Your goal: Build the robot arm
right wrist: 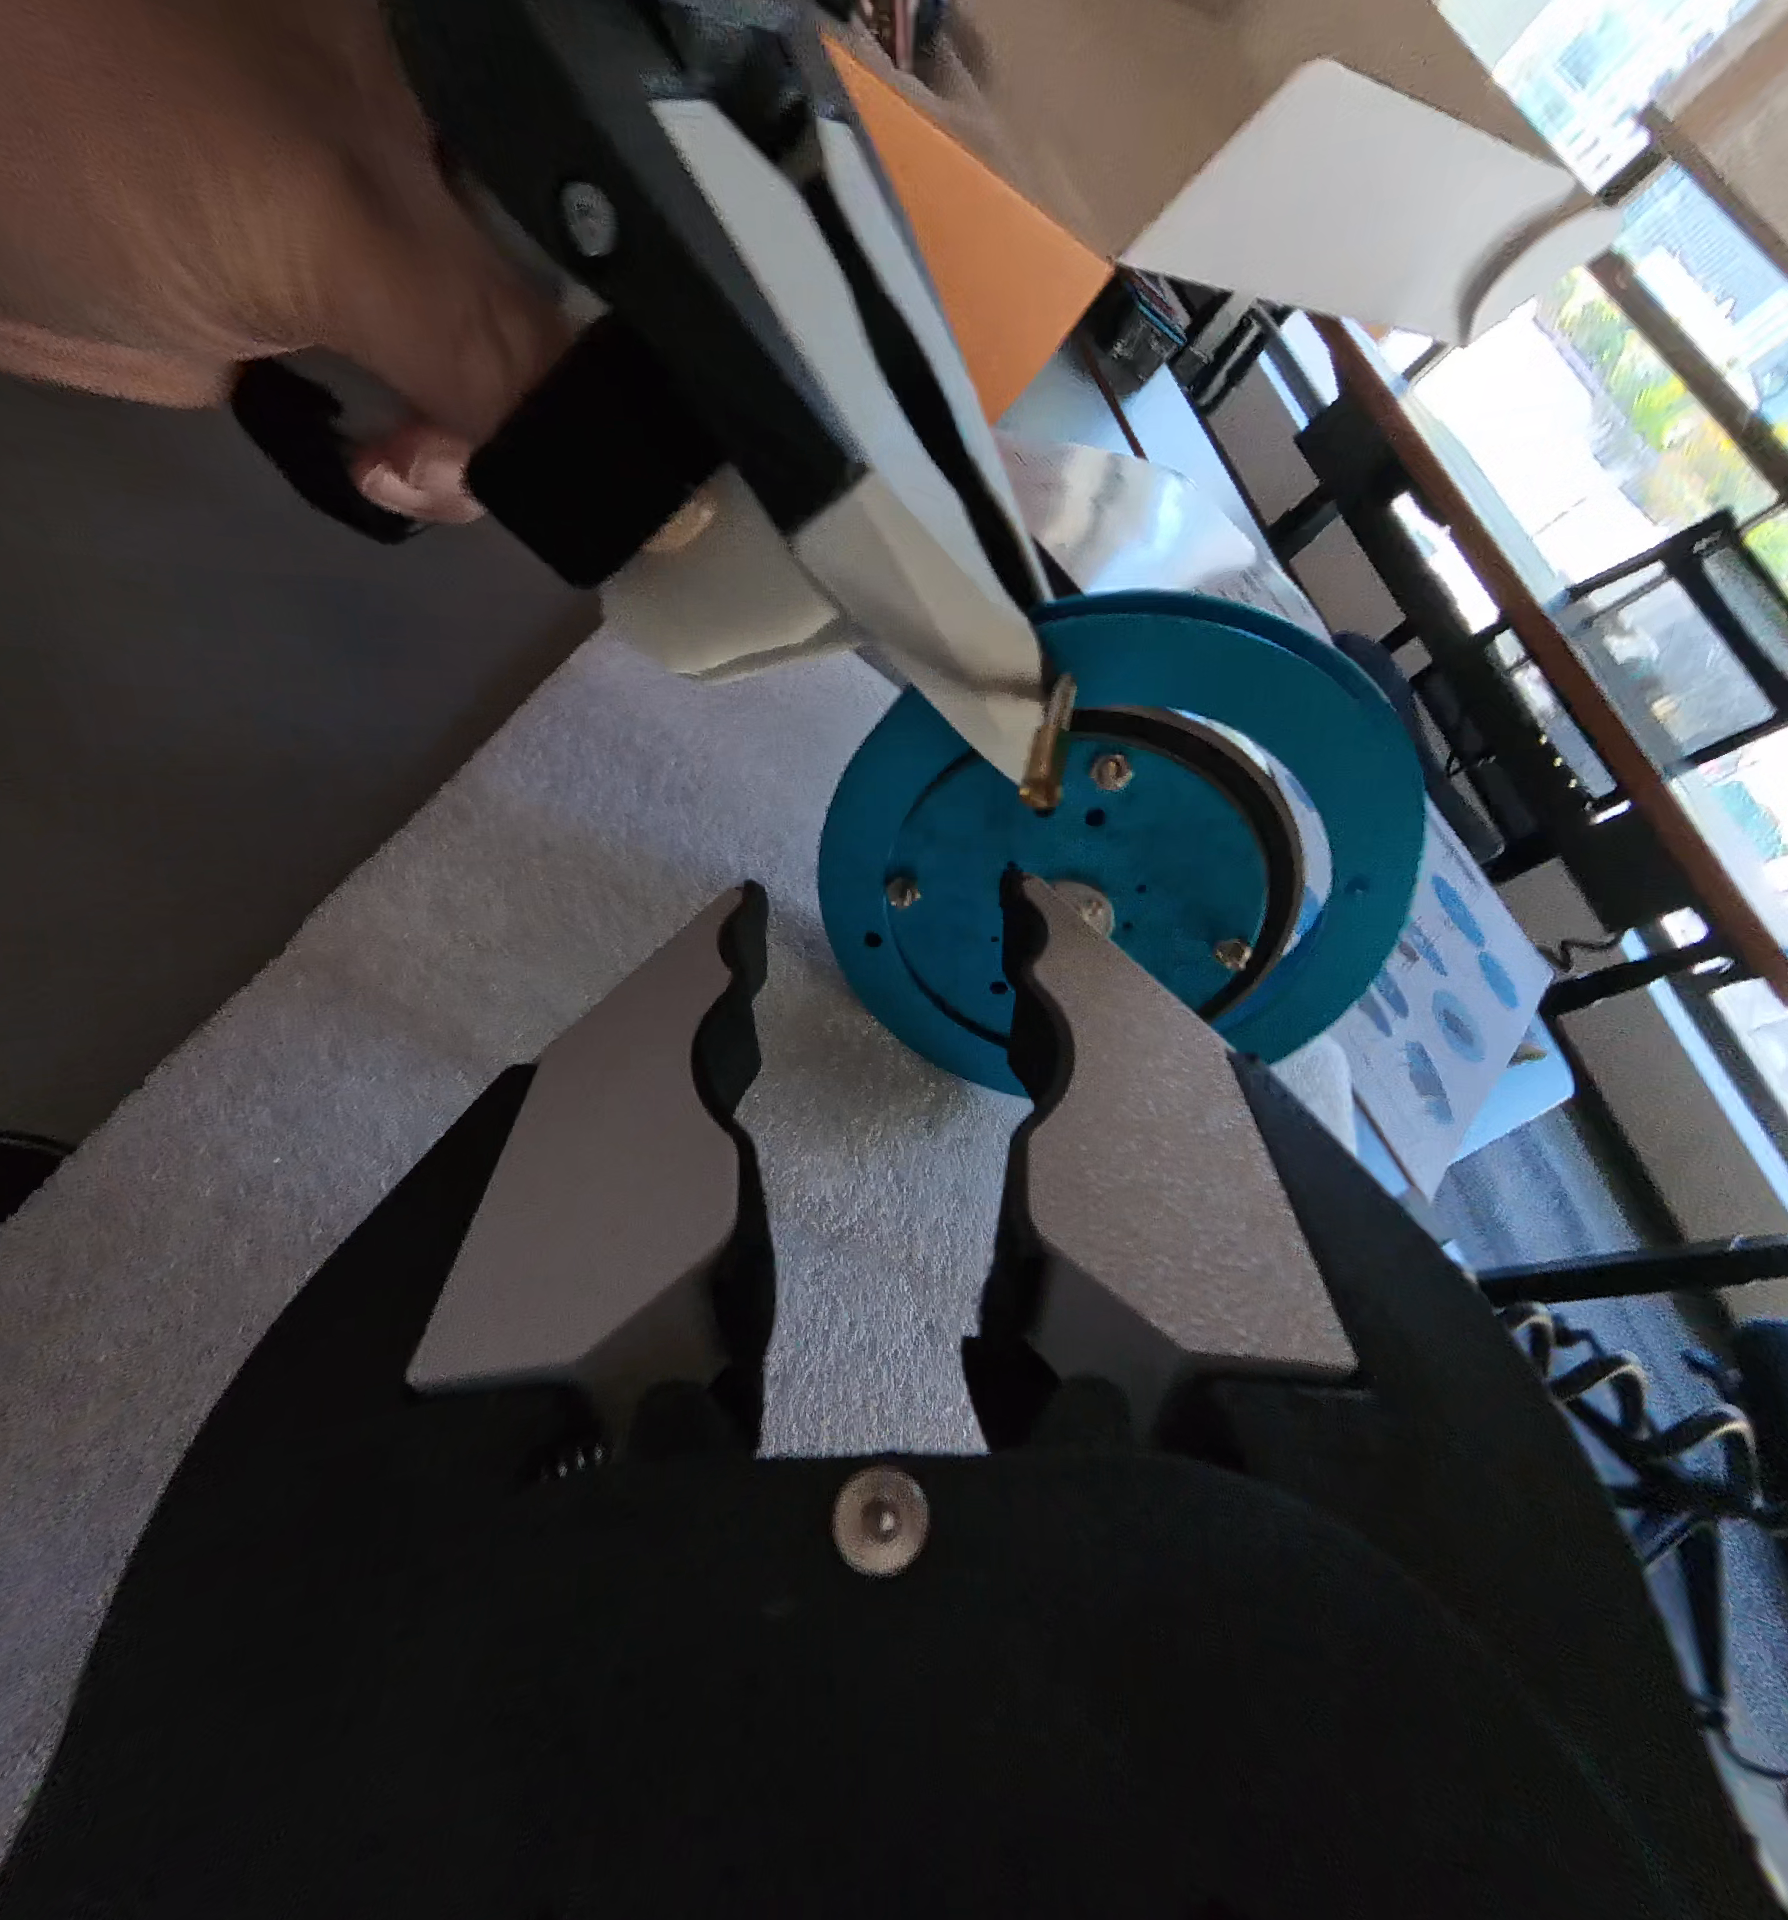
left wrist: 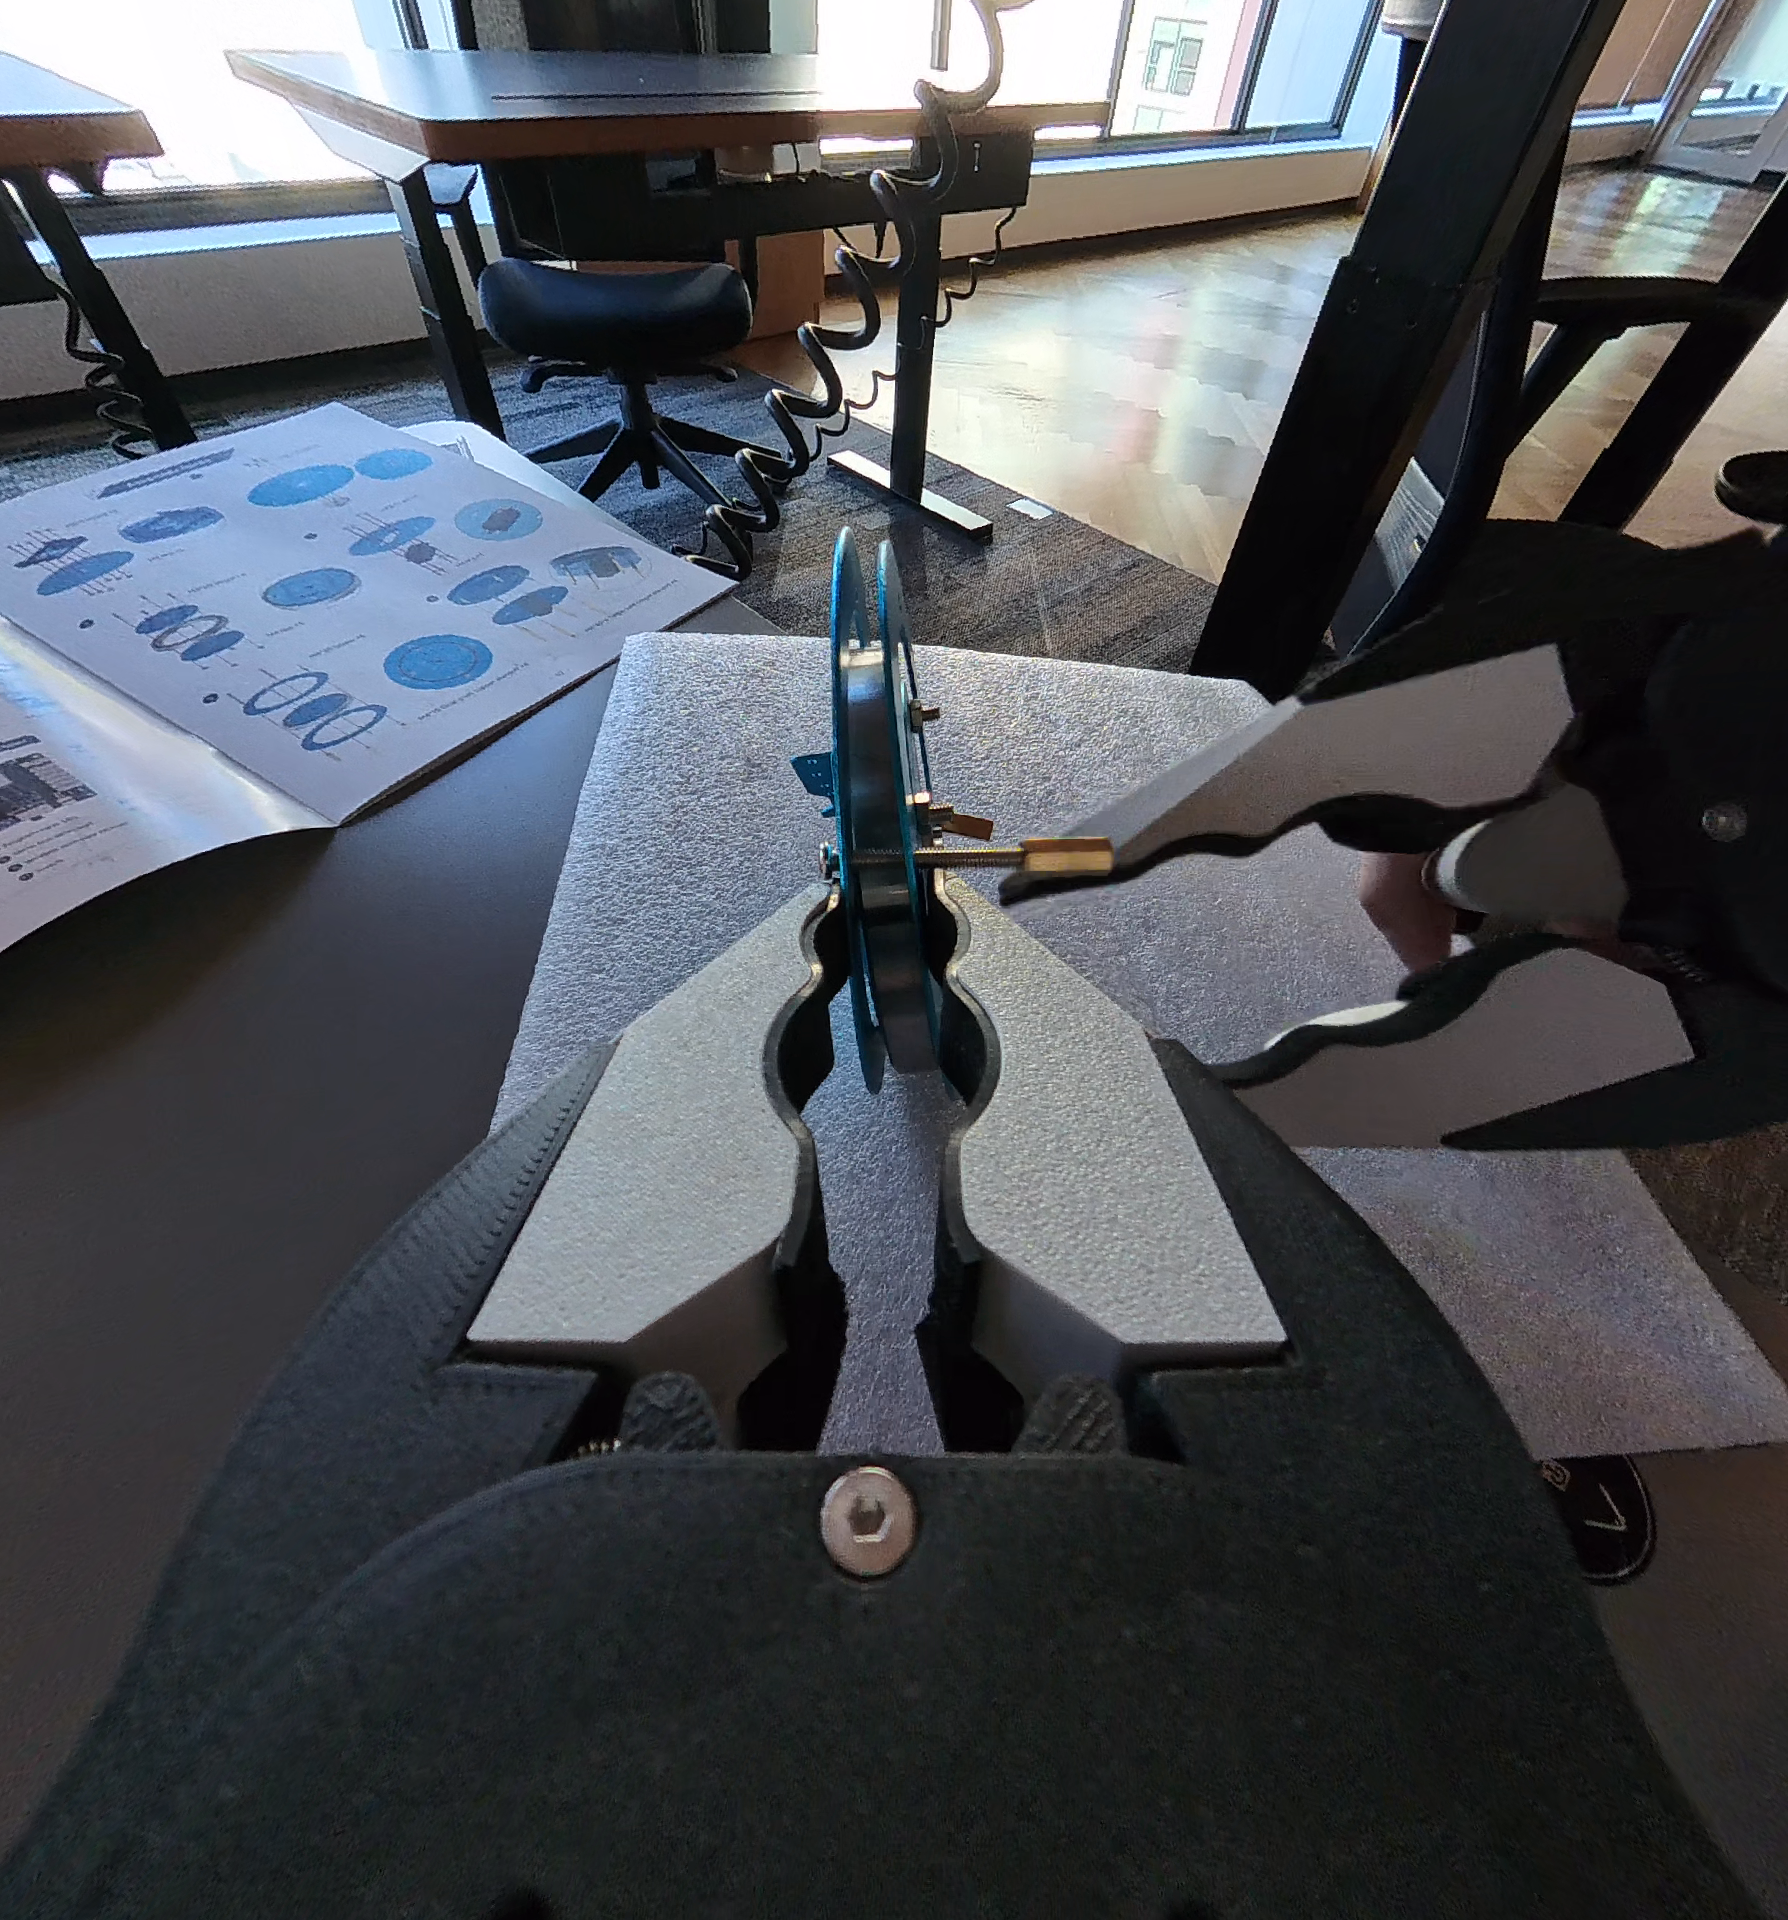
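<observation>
Here's the left tool (left wrist: 885,904), jaws drawn narrow and clamped on the lower rim of a blue disc assembly (left wrist: 874,748), two blue plates with a dark ring sandwiched between them. The grip stands the assembly on edge, upright, its bottom edge down by the white foam mat (left wrist: 713,779), though the pictures don't show whether it rests there. The mat lies on the dark table (left wrist: 246,1143), a soft, non-slip layer between the parts and the hard top. Held this way, the flat face turns sideways toward the other tool, and a long screw (left wrist: 963,858) juts straight out of it with a brass standoff (left wrist: 1066,857) on its end. The right tool (left wrist: 1118,982) sits in from that side, jaws spread wide and holding nothing. Its upper fingertip is right at the standoff, but whether the two touch I can't tell. From the right wrist view that open tool (right wrist: 885,904) looks squarely at the assembly's face (right wrist: 1129,831), small screw heads dotted around the inner plate, one fingertip overlapping the plate's lower part. The standoff (right wrist: 1046,748) points out toward the camera just beside the left tool's tips (right wrist: 1015,675). Off to the left, well clear of the mat, an open booklet (left wrist: 298,582) lies flat on the table, its blue diagrams face up where the person can read them.
</observation>
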Tool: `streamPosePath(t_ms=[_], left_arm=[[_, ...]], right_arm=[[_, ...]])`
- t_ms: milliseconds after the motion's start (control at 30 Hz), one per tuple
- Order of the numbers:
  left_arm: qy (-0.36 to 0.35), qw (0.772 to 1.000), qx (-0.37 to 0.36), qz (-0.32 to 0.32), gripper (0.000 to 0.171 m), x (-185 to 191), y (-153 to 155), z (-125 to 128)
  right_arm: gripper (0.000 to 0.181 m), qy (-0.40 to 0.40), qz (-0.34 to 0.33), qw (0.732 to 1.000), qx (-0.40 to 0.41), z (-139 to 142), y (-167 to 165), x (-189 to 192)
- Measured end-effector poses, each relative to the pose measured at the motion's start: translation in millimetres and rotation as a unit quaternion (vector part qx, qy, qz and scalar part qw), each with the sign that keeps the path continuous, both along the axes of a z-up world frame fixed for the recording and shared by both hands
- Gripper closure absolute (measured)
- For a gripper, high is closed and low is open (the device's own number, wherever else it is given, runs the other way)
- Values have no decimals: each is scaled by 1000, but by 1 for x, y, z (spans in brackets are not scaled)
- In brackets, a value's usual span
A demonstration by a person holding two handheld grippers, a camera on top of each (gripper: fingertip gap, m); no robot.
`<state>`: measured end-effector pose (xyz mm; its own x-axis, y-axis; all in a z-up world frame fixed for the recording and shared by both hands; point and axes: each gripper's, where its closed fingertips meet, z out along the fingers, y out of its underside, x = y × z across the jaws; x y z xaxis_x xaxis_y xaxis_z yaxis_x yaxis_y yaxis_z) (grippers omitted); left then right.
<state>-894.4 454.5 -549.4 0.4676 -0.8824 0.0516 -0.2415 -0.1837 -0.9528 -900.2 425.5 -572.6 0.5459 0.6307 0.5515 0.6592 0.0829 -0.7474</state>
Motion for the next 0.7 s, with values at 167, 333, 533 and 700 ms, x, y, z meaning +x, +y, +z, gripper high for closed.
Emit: streamPosePath(t_ms=[167,333,533,700], left_arm=[[1,1000,1,0,159,0,0,0],[1,1000,1,0,159,0,0,0],[1,1000,1,2,159,0,0,0],[-1,1000,2,1,159,0,0,0]], right_arm=[[132,48,17,997,63,37,-6,-9],[137,51,2,998,-37,4,0,-1],[137,74,30,997,24,30,-6,-12],[134,78,5,996,-54,7,0,-3]])
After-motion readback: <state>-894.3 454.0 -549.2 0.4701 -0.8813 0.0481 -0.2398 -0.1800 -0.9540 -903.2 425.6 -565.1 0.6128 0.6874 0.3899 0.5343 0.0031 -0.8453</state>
